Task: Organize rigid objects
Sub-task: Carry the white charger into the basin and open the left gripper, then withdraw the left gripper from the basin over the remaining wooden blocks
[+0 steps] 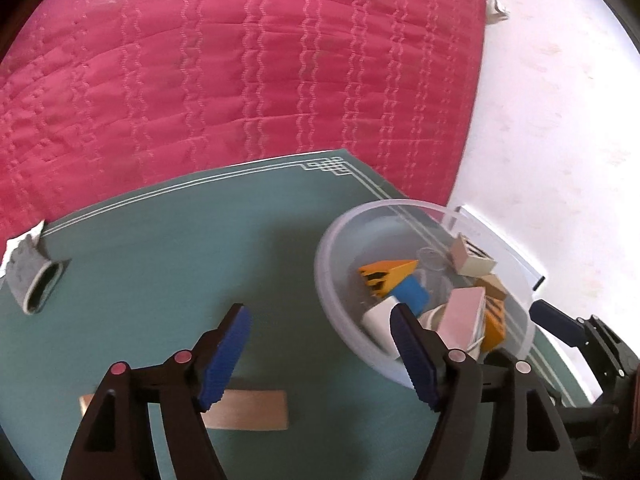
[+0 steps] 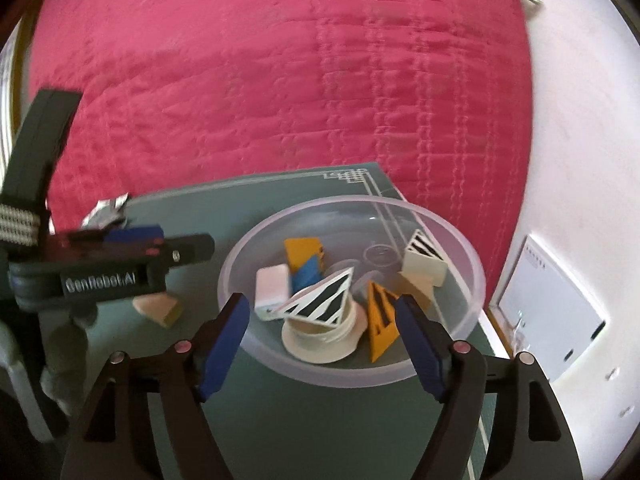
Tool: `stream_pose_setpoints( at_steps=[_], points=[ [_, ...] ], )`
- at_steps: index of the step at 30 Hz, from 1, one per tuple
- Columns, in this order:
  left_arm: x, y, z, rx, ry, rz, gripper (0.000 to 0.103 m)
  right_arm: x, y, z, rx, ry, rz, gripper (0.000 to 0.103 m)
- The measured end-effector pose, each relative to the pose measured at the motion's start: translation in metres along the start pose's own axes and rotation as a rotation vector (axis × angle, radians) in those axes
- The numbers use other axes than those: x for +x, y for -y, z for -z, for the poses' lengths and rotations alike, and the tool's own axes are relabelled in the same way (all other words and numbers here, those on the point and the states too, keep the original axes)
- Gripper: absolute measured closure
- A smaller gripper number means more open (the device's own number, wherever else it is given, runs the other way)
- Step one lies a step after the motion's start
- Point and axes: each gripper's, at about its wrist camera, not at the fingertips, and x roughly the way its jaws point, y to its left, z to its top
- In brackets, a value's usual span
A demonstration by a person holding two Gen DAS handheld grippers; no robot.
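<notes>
A clear plastic bowl (image 2: 344,378) stands on the green mat (image 2: 304,432) and holds several blocks: yellow striped wedges (image 2: 382,320), a blue piece (image 2: 306,276), a pink-white block (image 2: 272,286) and cream ones. A black-and-white striped triangle (image 2: 320,300) rests on a cream spool (image 2: 320,340). My right gripper (image 2: 322,340) hangs open over the bowl's near side, its pads clear of the triangle. My left gripper (image 1: 320,354) is open above the mat, left of the bowl (image 1: 324,276). A plain wooden block (image 1: 252,410) lies on the mat under its left finger.
A grey crumpled tube (image 1: 34,276) lies at the mat's far left edge. A red quilt (image 1: 240,60) spreads beyond the mat. White floor with a flat white box (image 2: 552,304) lies to the right. A blue finger (image 1: 554,318) of the right gripper shows past the bowl.
</notes>
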Motion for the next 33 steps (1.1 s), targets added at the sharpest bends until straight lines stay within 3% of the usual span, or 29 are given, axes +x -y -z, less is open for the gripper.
stream_pose_setpoints(
  at_steps=[7, 15, 25, 33],
  points=[
    [-0.007, -0.014, 0.015, -0.016, -0.027, -0.014, 0.025, 0.016, -0.01, 0.001, -0.076, -0.071, 0.071, 0.025],
    [-0.017, -0.033, 0.029, -0.046, -0.045, -0.033, 0.025, 0.037, 0.007, -0.004, -0.042, -0.149, 0.151, 0.025],
    [-0.03, -0.065, 0.049, -0.107, -0.061, -0.092, 0.024, 0.025, 0.048, -0.013, 0.154, -0.088, 0.255, 0.025],
    [-0.044, -0.101, 0.067, -0.166, -0.064, -0.175, 0.024, -0.001, 0.031, -0.017, 0.137, 0.016, 0.24, 0.025]
  ],
)
